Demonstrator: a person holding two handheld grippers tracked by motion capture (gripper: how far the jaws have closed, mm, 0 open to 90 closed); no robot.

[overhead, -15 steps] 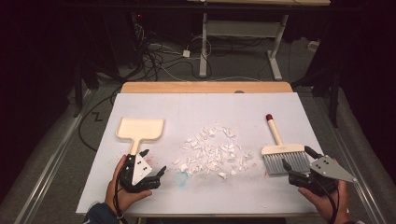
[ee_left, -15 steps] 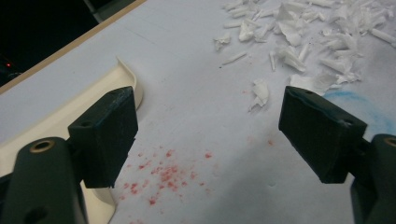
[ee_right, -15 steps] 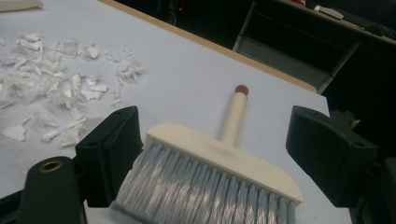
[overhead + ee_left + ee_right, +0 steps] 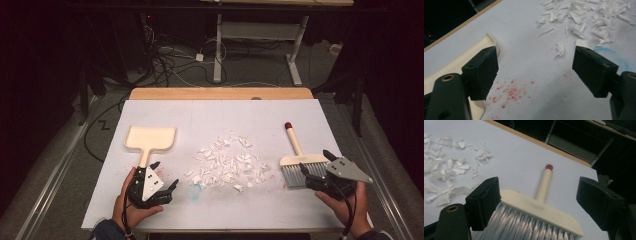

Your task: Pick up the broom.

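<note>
A white sheet (image 4: 220,117) covers most of the light wooden tabletop (image 4: 220,93), whose bare far edge shows as a tan strip; faint red speckles (image 4: 510,93) and a pale blue smudge (image 4: 610,53) stain the sheet near the front edge; beyond the table, a tangle of black and white cables (image 4: 172,62) lies on the grey floor; a white metal table frame (image 4: 260,40) stands behind them in the dark.
</note>
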